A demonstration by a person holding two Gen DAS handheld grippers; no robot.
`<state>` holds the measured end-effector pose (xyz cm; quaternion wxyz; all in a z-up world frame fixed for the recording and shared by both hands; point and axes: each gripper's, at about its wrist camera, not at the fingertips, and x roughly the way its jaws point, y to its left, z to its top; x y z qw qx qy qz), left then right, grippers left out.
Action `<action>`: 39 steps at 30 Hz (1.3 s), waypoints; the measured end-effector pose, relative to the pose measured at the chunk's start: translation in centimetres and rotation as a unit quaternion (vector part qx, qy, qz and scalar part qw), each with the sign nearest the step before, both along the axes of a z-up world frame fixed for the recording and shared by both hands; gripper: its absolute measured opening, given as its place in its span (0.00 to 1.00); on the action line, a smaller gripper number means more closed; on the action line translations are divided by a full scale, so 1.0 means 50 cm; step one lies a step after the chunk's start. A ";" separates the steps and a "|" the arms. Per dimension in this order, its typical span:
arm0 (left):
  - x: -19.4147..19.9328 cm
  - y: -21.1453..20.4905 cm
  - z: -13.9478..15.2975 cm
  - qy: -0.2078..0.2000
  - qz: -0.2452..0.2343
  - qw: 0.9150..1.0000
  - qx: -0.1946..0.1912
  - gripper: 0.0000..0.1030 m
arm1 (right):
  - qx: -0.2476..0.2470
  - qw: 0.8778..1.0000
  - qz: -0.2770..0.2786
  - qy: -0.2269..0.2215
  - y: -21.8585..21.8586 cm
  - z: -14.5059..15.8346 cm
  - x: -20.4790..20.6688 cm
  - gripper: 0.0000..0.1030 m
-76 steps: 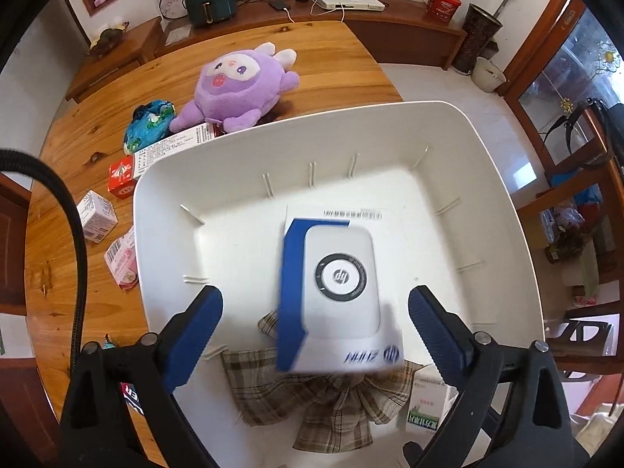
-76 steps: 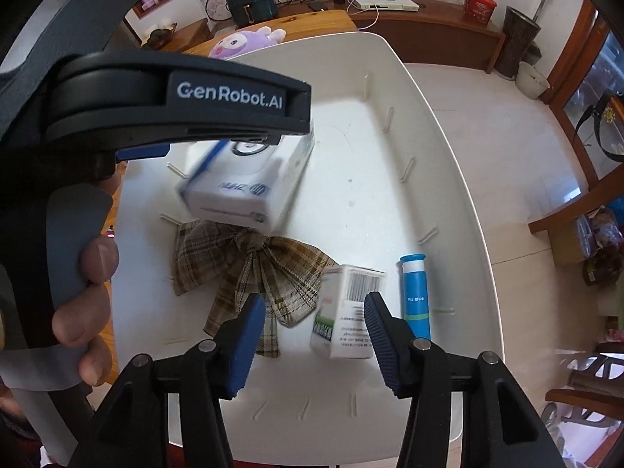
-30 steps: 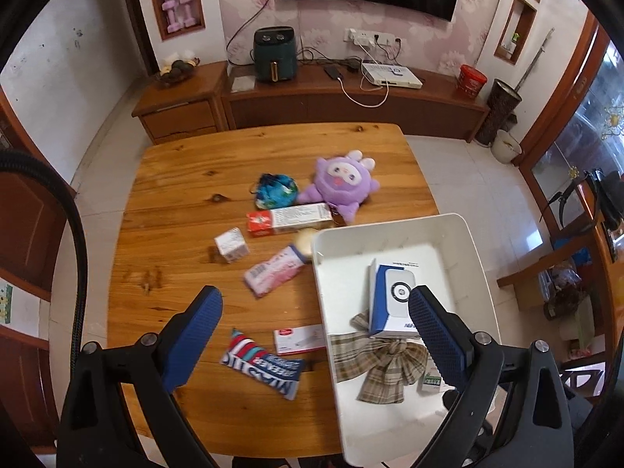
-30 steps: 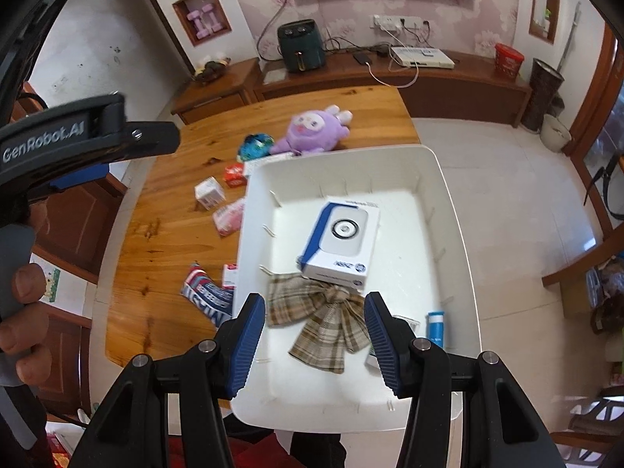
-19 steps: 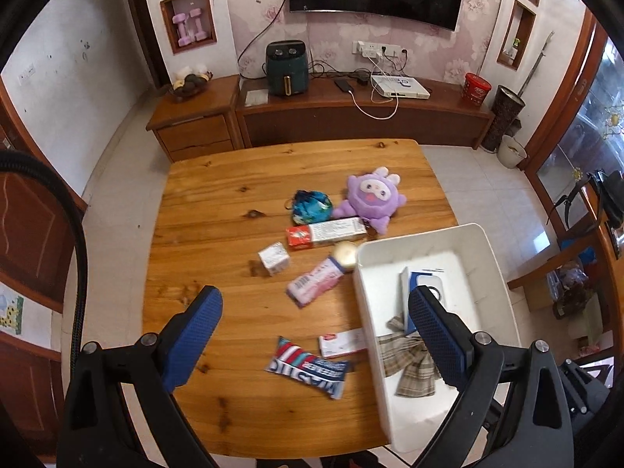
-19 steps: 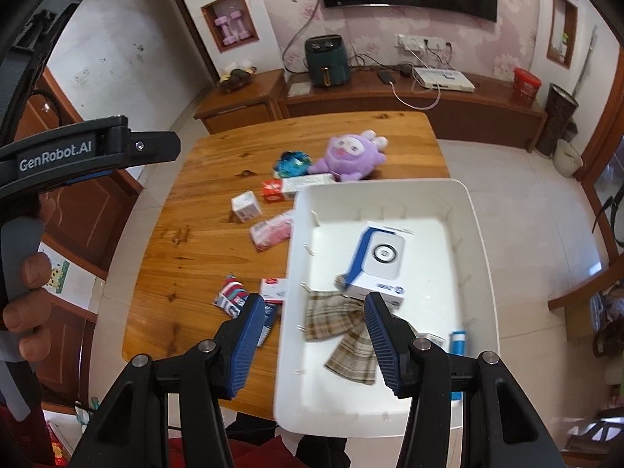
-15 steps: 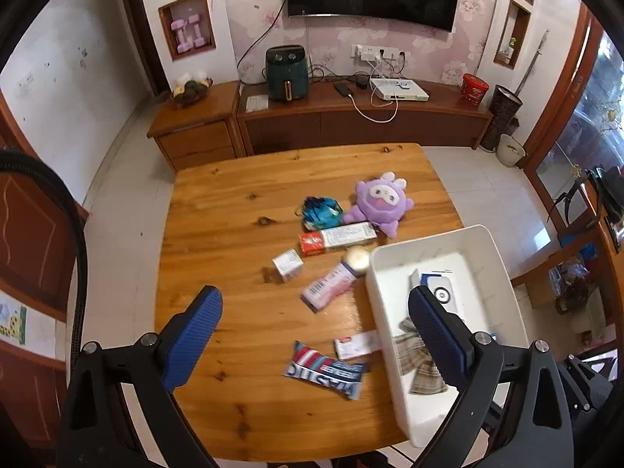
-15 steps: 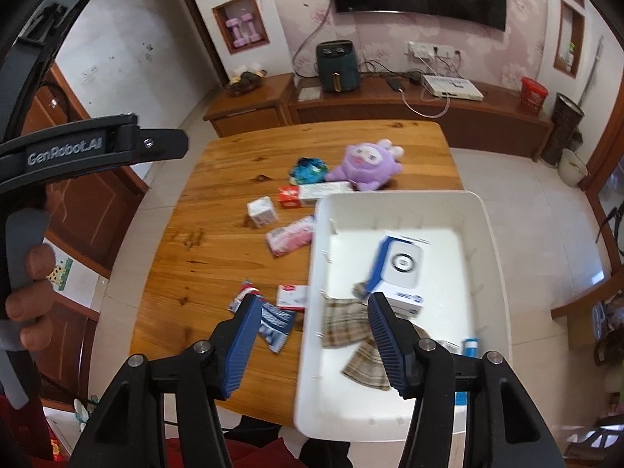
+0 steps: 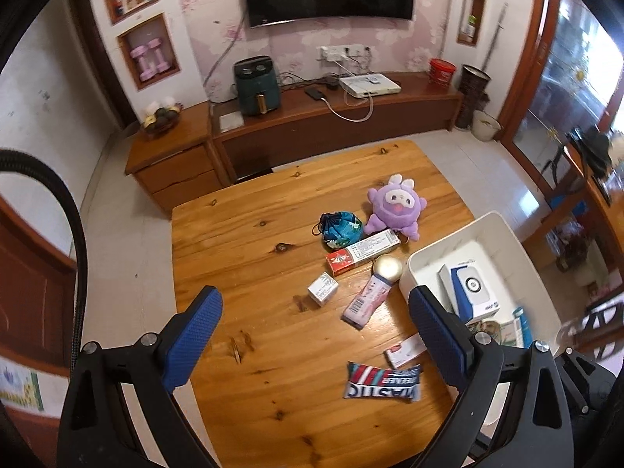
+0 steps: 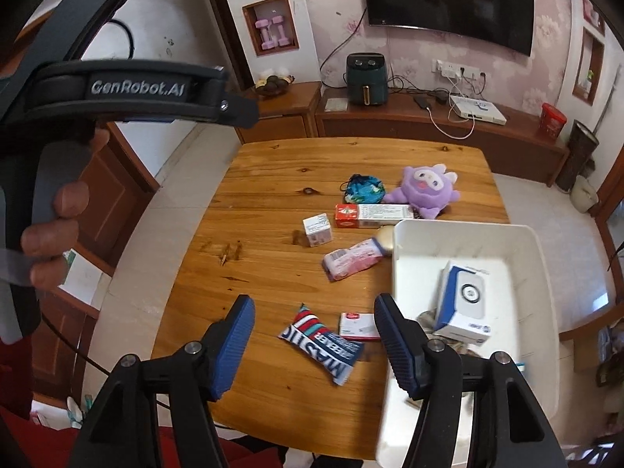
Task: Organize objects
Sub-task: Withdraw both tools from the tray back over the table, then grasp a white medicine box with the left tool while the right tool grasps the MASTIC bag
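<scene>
1. Left claw [image 9: 314,321]: released, jaws spread wide, nothing between them. It hangs high above the wooden tabletop [image 9: 241,241].
2. Right claw [image 10: 314,341]: jaws are opening, with nothing between them. It hangs above the striped snack packet [image 10: 325,341] and the small red-and-white box [image 10: 358,326].
3. Location of task items: the white bin [image 10: 540,273] sits at the right side of the tabletop and overhangs its near edge. It holds a blue-and-white device box [image 10: 464,304], a plaid cloth and a blue tube.
4. Items not yet sorted: purple plush toy [image 10: 427,191], patterned pouch [image 10: 362,190], long red-and-white carton [image 10: 372,215], small white box [image 10: 318,229] and pink bottle [image 10: 353,259].
5. Risk, bin: because the bin overhangs the edge, a push on its near wall or weight added to that end is likely to tip or slide it off.
6. Risk, bottle: the pink bottle lies on its side with its cap against the bin wall. A glancing contact may roll it.
7. Risk, packet: the flat packet offers little height to grasp, so the pads may slip or drag the neighbouring box.
8. Clearance: the left half of the tabletop is bare and gives free approach. The far cluster is tightly packed, leaving little jaw room.
</scene>
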<state>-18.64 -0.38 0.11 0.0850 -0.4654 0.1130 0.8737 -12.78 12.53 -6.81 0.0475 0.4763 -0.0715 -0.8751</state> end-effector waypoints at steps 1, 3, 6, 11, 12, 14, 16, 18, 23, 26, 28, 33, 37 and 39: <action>-0.008 -0.004 -0.009 -0.004 -0.010 1.000 0.001 0.94 | 0.001 1.000 0.000 -0.002 -0.008 -0.009 -0.005 0.63; -0.026 -0.010 -0.029 -0.013 -0.027 1.000 -0.001 0.94 | 0.005 1.000 0.002 -0.004 -0.025 -0.032 -0.015 0.63; -0.052 -0.015 -0.065 -0.028 -0.054 0.998 -0.003 0.94 | 0.015 1.000 0.008 -0.012 -0.045 -0.072 -0.026 0.63; -0.088 -0.015 -0.136 -0.050 -0.106 0.993 -0.010 0.94 | 0.026 0.998 0.026 -0.045 -0.062 -0.154 -0.043 0.63; -0.092 -0.015 -0.148 -0.053 -0.114 0.992 -0.013 0.94 | 0.030 0.998 0.031 -0.051 -0.064 -0.168 -0.045 0.63; -0.106 -0.015 -0.180 -0.058 -0.131 0.989 -0.020 0.94 | 0.043 0.996 0.044 -0.063 -0.071 -0.198 -0.048 0.63; -0.121 -0.017 -0.215 -0.067 -0.146 0.987 -0.027 0.94 | 0.058 0.994 0.056 -0.075 -0.078 -0.225 -0.050 0.63; -0.137 -0.019 -0.247 -0.078 -0.155 0.984 -0.030 0.94 | 0.070 0.992 0.068 -0.085 -0.088 -0.250 -0.053 0.63; -0.169 -0.016 -0.314 -0.106 -0.184 0.977 -0.036 0.94 | 0.098 0.986 0.084 -0.101 -0.096 -0.293 -0.065 0.63; -0.177 -0.010 -0.343 -0.111 -0.201 0.972 -0.044 0.94 | 0.110 0.984 0.097 -0.106 -0.104 -0.311 -0.070 0.63; -0.186 -0.006 -0.366 -0.120 -0.212 0.969 -0.045 0.94 | 0.120 0.981 0.107 -0.110 -0.110 -0.322 -0.072 0.63; -0.200 0.002 -0.404 -0.127 -0.225 0.964 -0.057 0.94 | 0.145 0.972 0.139 -0.124 -0.128 -0.351 -0.072 0.63; -0.210 0.004 -0.422 -0.135 -0.225 0.963 -0.054 0.94 | 0.162 0.966 0.155 -0.131 -0.134 -0.369 -0.075 0.63; -0.212 0.004 -0.426 -0.134 -0.224 0.963 -0.060 0.94 | 0.168 0.963 0.162 -0.137 -0.135 -0.378 -0.076 0.63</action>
